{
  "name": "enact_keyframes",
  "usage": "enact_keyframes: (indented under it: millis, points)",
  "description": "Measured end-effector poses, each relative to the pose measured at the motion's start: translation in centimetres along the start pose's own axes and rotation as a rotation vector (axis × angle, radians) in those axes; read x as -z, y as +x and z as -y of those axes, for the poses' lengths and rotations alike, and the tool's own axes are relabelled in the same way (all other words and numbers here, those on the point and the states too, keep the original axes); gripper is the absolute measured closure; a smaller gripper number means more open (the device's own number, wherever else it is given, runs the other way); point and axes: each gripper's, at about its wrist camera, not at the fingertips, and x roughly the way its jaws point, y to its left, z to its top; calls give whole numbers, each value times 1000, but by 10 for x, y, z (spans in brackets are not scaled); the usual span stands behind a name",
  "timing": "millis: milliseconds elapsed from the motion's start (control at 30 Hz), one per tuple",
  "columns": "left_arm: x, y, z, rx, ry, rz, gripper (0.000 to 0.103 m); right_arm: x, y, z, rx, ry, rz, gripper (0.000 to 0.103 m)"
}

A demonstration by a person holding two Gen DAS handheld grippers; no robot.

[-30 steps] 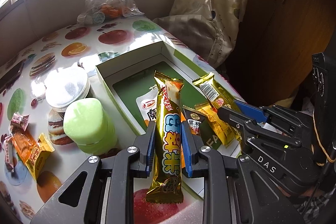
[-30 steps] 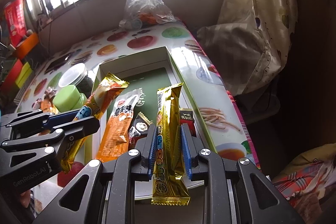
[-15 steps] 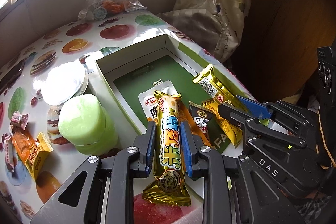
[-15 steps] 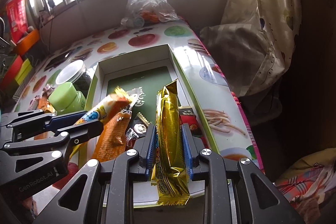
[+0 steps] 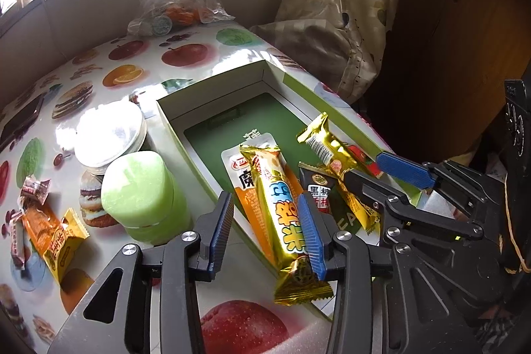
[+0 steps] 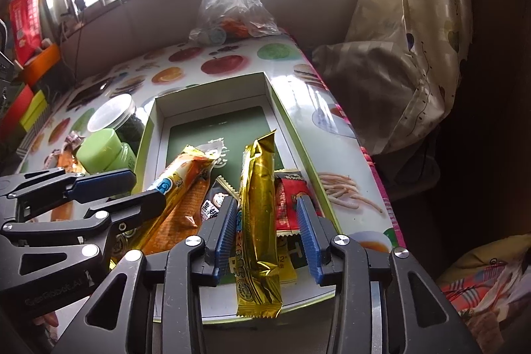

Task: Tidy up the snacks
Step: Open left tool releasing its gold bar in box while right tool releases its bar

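A green-lined open box (image 5: 172, 118) (image 6: 147, 135) sits on the fruit-print table. My left gripper (image 5: 268, 229) is open; a gold and orange snack bar (image 5: 282, 204) (image 6: 172, 188) lies loose between its fingers, over the box's near edge, resting on an orange packet (image 5: 245, 184). My right gripper (image 6: 267, 236) is open too; a plain gold snack bar (image 6: 259, 204) (image 5: 332, 151) leans against its left finger, over the box. A black packet (image 5: 318, 191) and a red packet (image 6: 292, 201) lie in the box.
A green lidded jar (image 5: 142, 191) and a clear-lidded jar (image 5: 109, 135) stand left of the box. Small candies and an orange packet (image 5: 53, 234) lie at far left. A plastic bag (image 5: 179, 2) sits at the table's back. A curtain (image 6: 415, 38) hangs right.
Both grippers opened and let go of their snack bars. The bars dropped lower and now lie over the box's near end.
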Motion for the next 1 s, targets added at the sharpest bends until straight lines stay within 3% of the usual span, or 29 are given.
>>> enact_keyframes:
  millis: [733,1000]
  points:
    - [7,-64,-10,-18,-34,129,60,-13,-73,-29,146,-46,163,60]
    - [12,-85,-17,-73,-48,174,60,-12,-81,-42,132,-51,175,60]
